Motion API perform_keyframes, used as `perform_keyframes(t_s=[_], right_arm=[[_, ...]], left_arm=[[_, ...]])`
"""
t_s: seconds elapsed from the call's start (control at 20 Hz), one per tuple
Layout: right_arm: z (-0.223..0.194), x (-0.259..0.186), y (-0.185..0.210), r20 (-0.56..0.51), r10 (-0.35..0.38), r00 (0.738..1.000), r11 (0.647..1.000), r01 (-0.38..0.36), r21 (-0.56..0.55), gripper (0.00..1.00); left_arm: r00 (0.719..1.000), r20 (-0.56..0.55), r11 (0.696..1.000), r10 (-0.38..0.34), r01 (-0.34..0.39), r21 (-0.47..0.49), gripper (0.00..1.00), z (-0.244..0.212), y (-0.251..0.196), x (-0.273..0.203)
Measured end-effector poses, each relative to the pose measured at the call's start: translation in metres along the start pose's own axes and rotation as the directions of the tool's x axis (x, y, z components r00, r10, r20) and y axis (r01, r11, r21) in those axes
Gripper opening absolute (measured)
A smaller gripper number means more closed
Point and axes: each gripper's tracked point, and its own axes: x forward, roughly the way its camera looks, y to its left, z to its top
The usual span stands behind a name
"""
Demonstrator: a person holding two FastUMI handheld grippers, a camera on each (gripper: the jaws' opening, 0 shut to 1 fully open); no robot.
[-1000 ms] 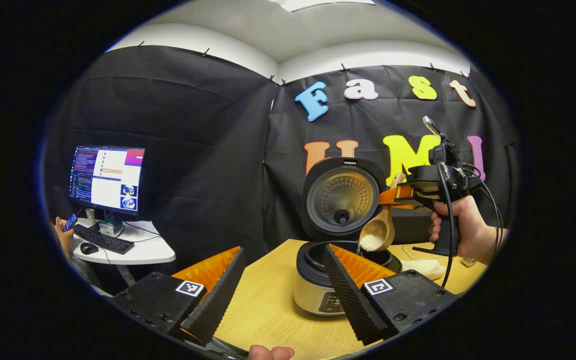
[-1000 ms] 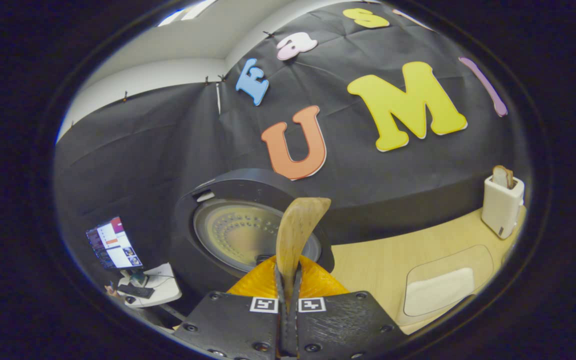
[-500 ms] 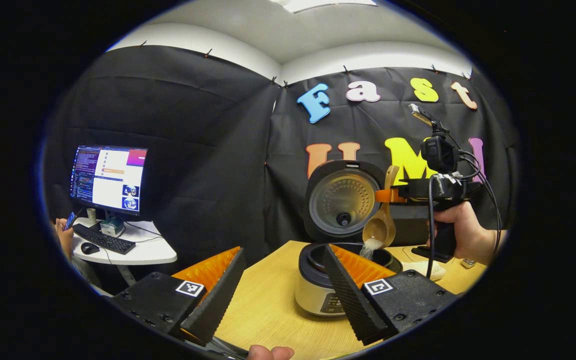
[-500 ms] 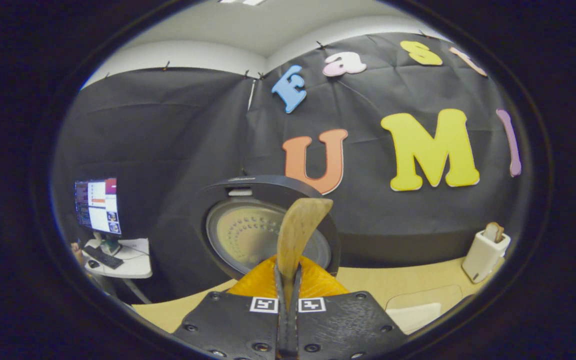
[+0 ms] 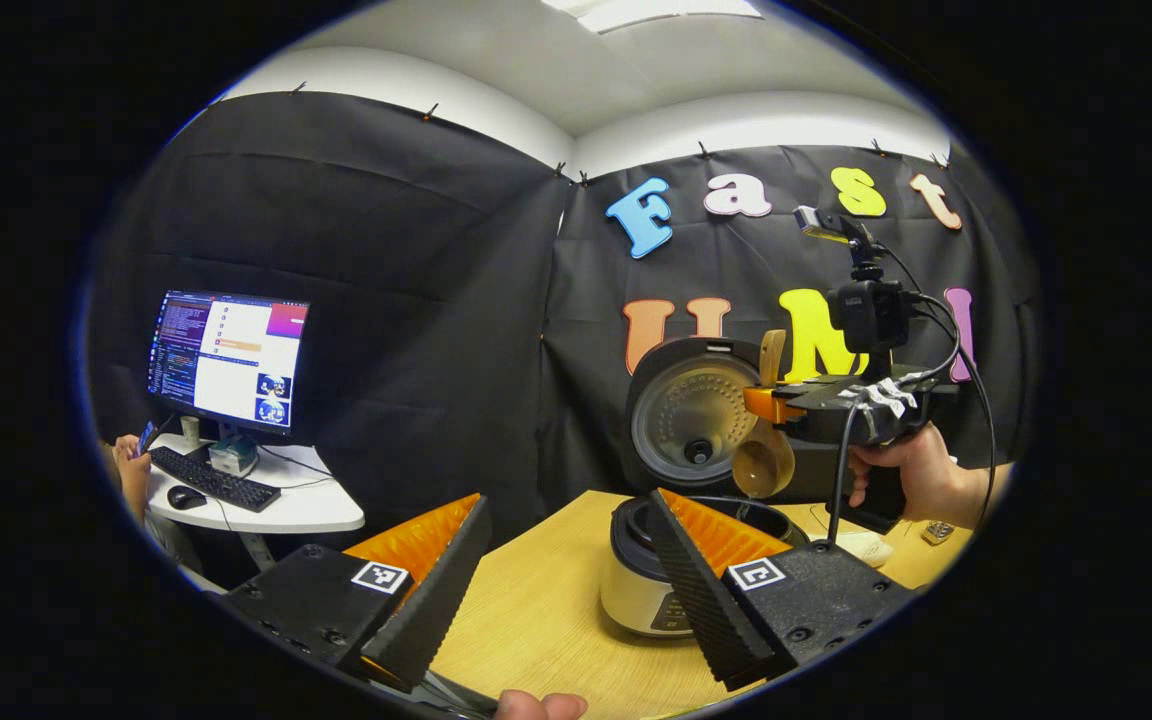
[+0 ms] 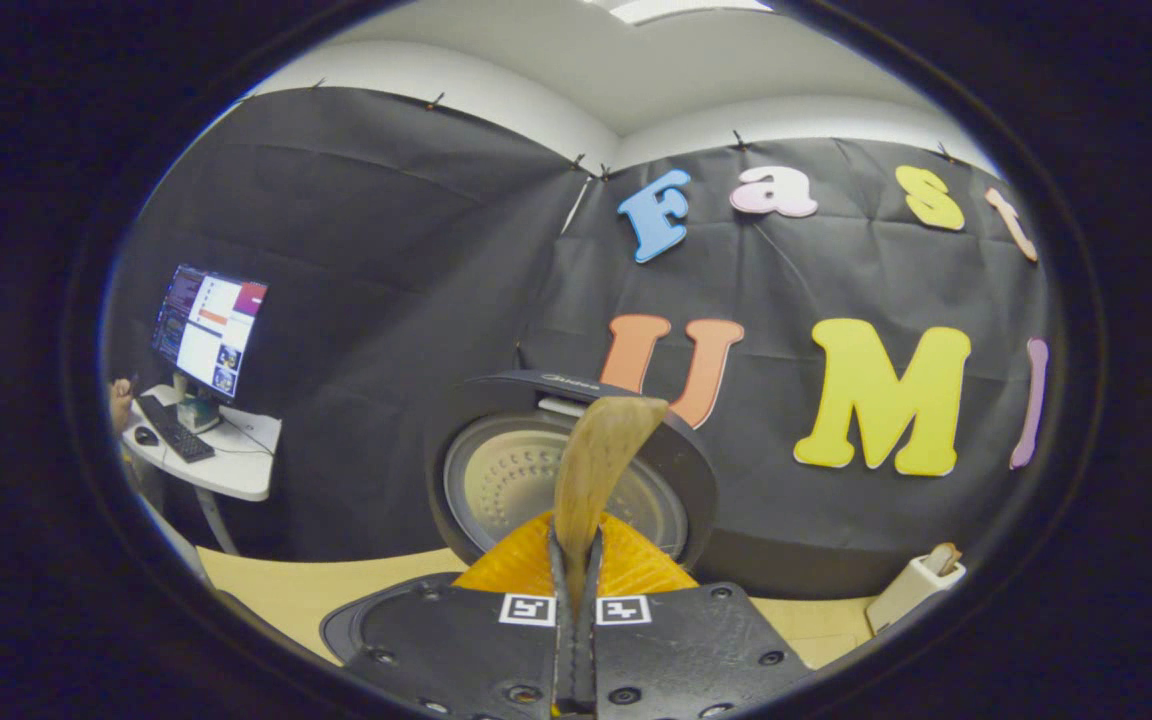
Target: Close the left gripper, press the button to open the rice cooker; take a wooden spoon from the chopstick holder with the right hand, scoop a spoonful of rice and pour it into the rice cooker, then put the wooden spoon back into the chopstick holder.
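Note:
The rice cooker [image 5: 636, 600] stands on the wooden table with its lid [image 5: 693, 420] raised. My left gripper [image 5: 566, 590] is open, low in front of the cooker, with nothing between its fingers. Farther right, a hand holds my right gripper [image 5: 771, 405] above the pot, shut on the wooden spoon [image 5: 764, 462]; the spoon's bowl hangs down, tipped and empty. In the right gripper view the spoon's handle [image 6: 596, 460] sticks up from the shut right gripper [image 6: 576, 545], with the lid [image 6: 536, 480] behind and the pot's rim [image 6: 361, 620] below. The white chopstick holder [image 6: 911, 592] stands at the lower right.
A side desk [image 5: 286, 505] at the left carries a monitor [image 5: 228, 360], keyboard and mouse; a person's hand [image 5: 131, 465] holds a phone there. A white pad [image 5: 861, 547] lies on the table right of the cooker. A fingertip [image 5: 536, 706] shows at the bottom edge.
The right gripper rose and turned the spoon over the pot; the rice ran out into the cooker and the spoon's bowl is now empty. The left gripper stayed open, shifting slightly.

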Motion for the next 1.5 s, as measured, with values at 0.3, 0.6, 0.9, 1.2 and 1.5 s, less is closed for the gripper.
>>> perform_keyframes(t_s=[0.3, 0.6, 0.9, 1.2, 1.5], right_arm=[[0.004, -0.005, 0.019, 0.021, 0.049, 0.999, 0.998, -0.049, -0.033, 0.0], [-0.001, -0.006, 0.014, 0.013, 0.041, 0.999, 0.999, -0.041, 0.028, 0.0], [-0.007, -0.024, -0.004, -0.02, 0.049, 0.999, 0.985, -0.045, 0.169, 0.0], [-0.005, -0.057, -0.065, -0.047, 0.011, 0.999, 0.904, 0.011, 0.428, 0.0], [-0.01, -0.115, -0.163, -0.048, -0.115, 0.992, 0.892, 0.124, 0.435, 0.0]], left_arm=[[1.0, -0.014, 1.0, -0.007, 0.007, 0.004, 1.0, -0.004, -0.002, 0.001], [1.0, -0.006, 1.0, -0.012, 0.012, 0.019, 1.0, 0.0, -0.003, -0.001], [0.999, -0.029, 1.0, -0.02, 0.02, 0.023, 1.0, -0.008, -0.007, 0.004], [0.999, -0.05, 1.0, -0.019, 0.021, 0.022, 1.0, -0.012, -0.016, 0.005], [0.994, -0.048, 0.993, -0.096, 0.099, 0.057, 1.0, -0.011, -0.057, 0.001]])
